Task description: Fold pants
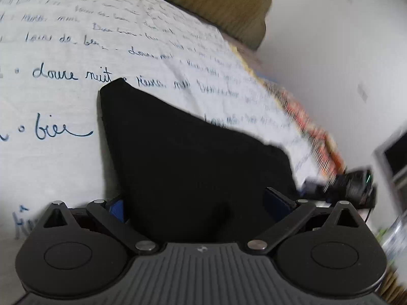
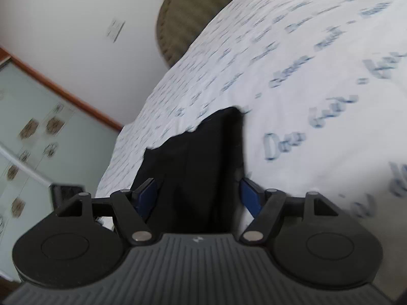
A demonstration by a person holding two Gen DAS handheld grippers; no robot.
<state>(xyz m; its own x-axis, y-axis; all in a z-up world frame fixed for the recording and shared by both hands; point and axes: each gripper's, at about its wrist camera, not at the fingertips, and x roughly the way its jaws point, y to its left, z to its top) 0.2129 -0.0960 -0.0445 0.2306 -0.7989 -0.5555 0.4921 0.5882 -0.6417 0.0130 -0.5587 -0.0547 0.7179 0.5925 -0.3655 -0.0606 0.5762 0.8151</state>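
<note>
The black pants lie folded on a white bedsheet printed with blue handwriting. My left gripper stands wide open, and the near end of the cloth lies between its blue pads without being pinched. In the right wrist view the pants show as a narrow dark strip running away from the camera. My right gripper is open too; the cloth sits loosely between its blue pads. Both views are blurred by motion.
An olive-brown pillow lies at the head of the bed. The bed's edge with an orange patterned trim meets a white wall. A blurred black device hangs at that edge. Pale patterned cupboard doors stand left of the bed.
</note>
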